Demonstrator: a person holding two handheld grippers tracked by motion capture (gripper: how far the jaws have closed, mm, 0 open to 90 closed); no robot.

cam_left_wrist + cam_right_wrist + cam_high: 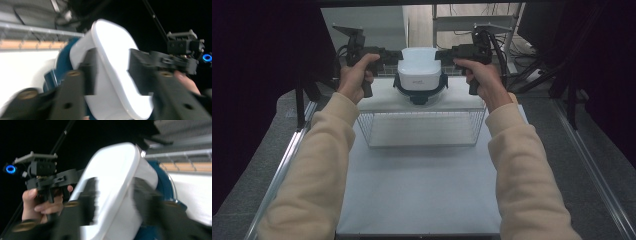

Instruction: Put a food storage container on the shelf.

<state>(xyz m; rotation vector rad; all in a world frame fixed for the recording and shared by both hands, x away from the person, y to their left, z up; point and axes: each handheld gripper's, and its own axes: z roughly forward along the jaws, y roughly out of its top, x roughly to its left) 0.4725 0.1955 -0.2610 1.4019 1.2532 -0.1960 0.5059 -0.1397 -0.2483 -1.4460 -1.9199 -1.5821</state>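
A white round-cornered appliance [419,67] with a dark blue base ring [419,95] stands on a white shelf [379,100] at the far middle of the table. My left gripper [395,56] clamps its left side and my right gripper [443,54] clamps its right side. In the left gripper view the jaws straddle the white top [112,55], with the left gripper [113,75] shut on it and the right gripper [181,53] beyond. In the right gripper view my right gripper [116,200] holds the white top [112,170] the same way, and the left gripper [42,176] shows farther off.
The shelf lies on a wire basket [422,131] that rests on a white mat [422,190]. Metal rails [287,160] run along both table sides. Dark curtains hang left and right. Cables and a metal rack [472,22] stand behind.
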